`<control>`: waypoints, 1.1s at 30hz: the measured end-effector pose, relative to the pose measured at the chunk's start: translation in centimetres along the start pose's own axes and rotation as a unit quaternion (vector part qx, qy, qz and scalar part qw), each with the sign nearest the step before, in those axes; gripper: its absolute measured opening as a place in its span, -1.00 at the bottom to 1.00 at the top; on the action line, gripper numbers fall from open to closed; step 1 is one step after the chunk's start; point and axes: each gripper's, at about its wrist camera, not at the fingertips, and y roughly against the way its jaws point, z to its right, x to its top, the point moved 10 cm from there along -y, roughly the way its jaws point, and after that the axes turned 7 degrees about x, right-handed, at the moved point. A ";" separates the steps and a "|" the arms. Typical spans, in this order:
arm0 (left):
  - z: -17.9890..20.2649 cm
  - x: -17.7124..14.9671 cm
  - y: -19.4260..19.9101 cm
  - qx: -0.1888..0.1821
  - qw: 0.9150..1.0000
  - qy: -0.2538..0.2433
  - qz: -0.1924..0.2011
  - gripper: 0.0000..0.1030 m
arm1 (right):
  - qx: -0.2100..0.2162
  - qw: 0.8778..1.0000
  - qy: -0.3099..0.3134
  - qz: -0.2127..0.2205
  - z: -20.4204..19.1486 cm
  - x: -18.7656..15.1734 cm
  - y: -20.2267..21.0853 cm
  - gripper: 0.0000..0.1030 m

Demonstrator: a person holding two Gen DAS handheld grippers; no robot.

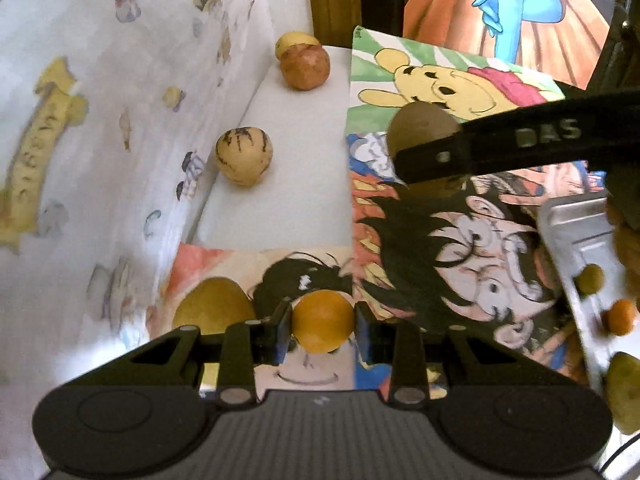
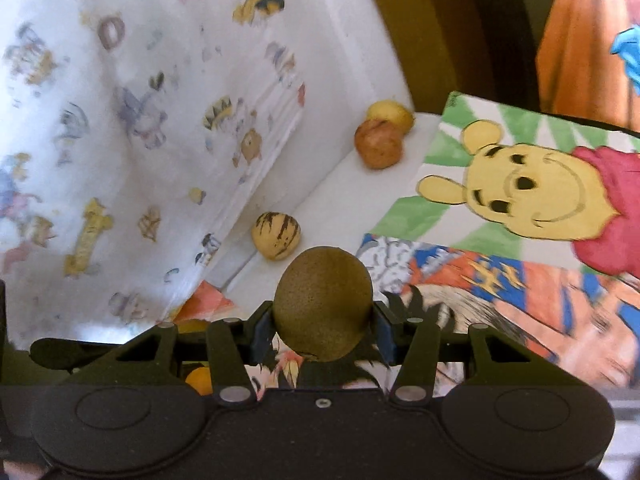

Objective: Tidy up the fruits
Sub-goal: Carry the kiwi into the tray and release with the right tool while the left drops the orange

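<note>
My left gripper [image 1: 323,320] is shut on a small orange fruit [image 1: 322,322], held above the cartoon pictures. My right gripper [image 2: 323,320] is shut on a brown kiwi [image 2: 323,302]; it also shows in the left wrist view [image 1: 424,148], reaching in from the right with the kiwi [image 1: 420,128]. On the white surface [image 1: 304,184] lie a pale striped fruit [image 1: 244,155] [image 2: 276,235], a reddish-brown fruit [image 1: 305,67] [image 2: 378,144] and a yellow fruit [image 1: 294,42] [image 2: 394,114] behind it. A yellow fruit [image 1: 214,306] lies left of my left gripper.
A patterned white cloth [image 1: 100,140] [image 2: 140,120] rises along the left. Cartoon pictures, a yellow bear [image 1: 448,84] [image 2: 532,196] among them, cover the surface on the right. A shiny metal object [image 1: 580,248] at the right edge mirrors fruits.
</note>
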 end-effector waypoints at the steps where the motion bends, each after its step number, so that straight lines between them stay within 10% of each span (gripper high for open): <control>1: 0.3 -0.2 0.6 -0.001 1.000 0.000 0.002 -0.30 | 0.000 1.000 0.000 0.004 0.1 -0.3 1.1 0.03; 19: 11.2 -2.7 9.5 -0.062 0.997 -0.035 0.025 -0.30 | -0.092 0.994 -0.018 0.060 4.0 -8.0 21.7 0.03; 33: 17.9 -8.2 11.8 -0.102 0.993 -0.056 -0.033 -0.30 | -0.125 0.991 -0.045 0.023 6.6 -16.5 26.9 0.03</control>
